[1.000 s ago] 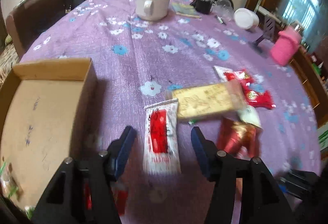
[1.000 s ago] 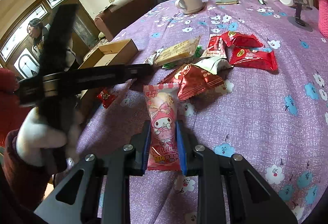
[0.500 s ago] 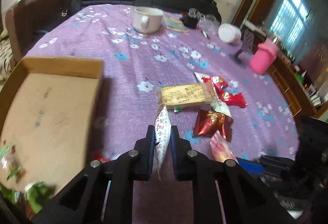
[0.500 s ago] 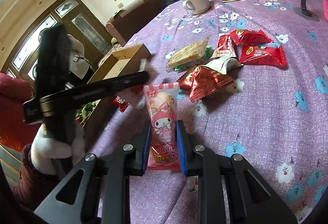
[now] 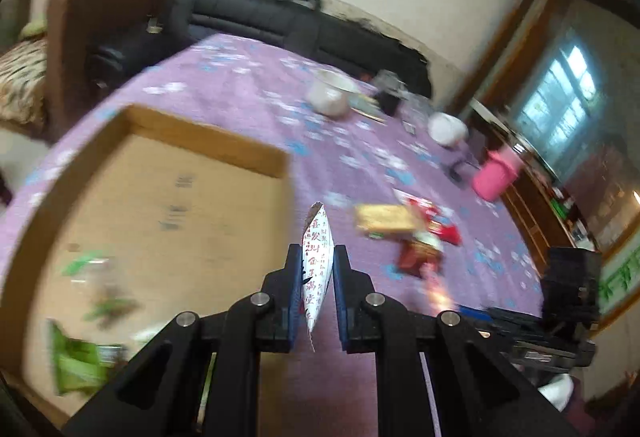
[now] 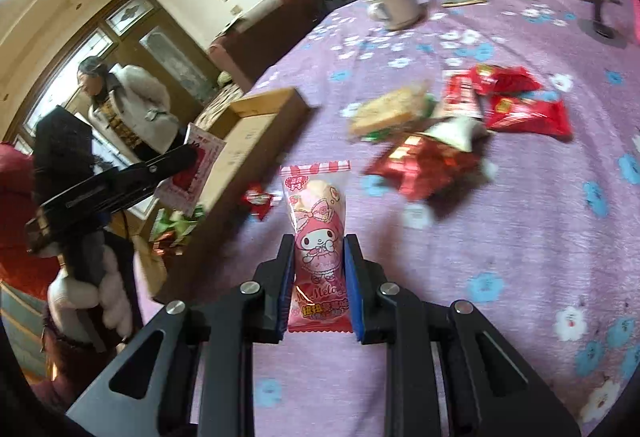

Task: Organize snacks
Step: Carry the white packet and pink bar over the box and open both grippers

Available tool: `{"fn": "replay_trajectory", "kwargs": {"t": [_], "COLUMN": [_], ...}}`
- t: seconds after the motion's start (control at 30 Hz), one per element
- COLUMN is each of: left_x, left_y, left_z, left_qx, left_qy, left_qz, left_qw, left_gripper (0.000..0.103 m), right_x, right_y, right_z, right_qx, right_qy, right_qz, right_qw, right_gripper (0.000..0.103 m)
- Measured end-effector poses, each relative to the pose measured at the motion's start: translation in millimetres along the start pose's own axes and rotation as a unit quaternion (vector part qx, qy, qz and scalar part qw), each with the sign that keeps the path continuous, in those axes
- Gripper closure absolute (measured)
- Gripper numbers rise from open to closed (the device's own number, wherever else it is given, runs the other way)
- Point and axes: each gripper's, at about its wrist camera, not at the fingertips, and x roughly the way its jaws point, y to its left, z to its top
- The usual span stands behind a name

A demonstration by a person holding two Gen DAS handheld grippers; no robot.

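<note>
- Left gripper (image 5: pixel 317 269) is clamped on a white snack packet with red writing (image 5: pixel 316 257), held edge-on between the blue pads, off the table, just beside the right wall of the cardboard box (image 5: pixel 208 139).
- Seen from the right wrist view, that same packet hangs over the box's near end, pinched at the tip of the left gripper's black arm.
- Right gripper (image 6: pixel 319 277) grips a pink cartoon-rabbit snack packet (image 6: pixel 318 233) by its lower half; the striped top edge sticks out past the fingertips above the purple flowered tablecloth (image 6: pixel 520 217).
- Inside the box lie a few green wrappers (image 5: pixel 76 361) at the near end; the picture is blurred there.
- On the cloth between box and right gripper sits a small red sweet (image 6: pixel 258 199).
- Further out a loose heap waits: a tan biscuit pack (image 6: pixel 388 111), a crinkled red foil pack (image 6: pixel 424 165), and two red pouches (image 6: pixel 528 113) beside it.
- A white mug (image 6: pixel 394 7) stands at the far side of the table, well apart from the snacks.
- A person in a pale coat (image 6: pixel 132 109) stands by the wooden doors.
</note>
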Motion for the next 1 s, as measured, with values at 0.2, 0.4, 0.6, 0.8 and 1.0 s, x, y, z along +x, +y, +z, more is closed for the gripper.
{"fn": "replay_trajectory", "kwargs": {"t": [0.2,0.4,0.6,0.8,1.0], "left_x": [-8,-10,-18,-39,-79], "left_y": [71,107,122,123,87], "left_z": [6,9,5,2,7], "left_qx": [-0.069,-0.103,-0.130,-0.136,-0.134], "left_qy": [-0.001,-0.001,-0.018,-0.043,-0.090], "left_qz": [0.040,0.052,0.031,0.021,0.038], "left_qw": [0.9968,0.9933,0.9909,0.9895,0.9861], "left_gripper": [0.090,0.089,0.061,0.045,0.031], "right_x": [35,94,149,147,87], "right_y": [54,114,142,146,147], "right_z": [23,38,46,50,49], "right_qx": [-0.034,-0.087,-0.126,-0.129,-0.154], "right_qy": [0.030,0.067,0.089,0.070,0.004], "right_qz": [0.036,0.030,-0.019,-0.041,-0.073], "right_qw": [0.998,0.994,0.988,0.988,0.985], "right_gripper": [0.077,0.077,0.077,0.076,0.076]}}
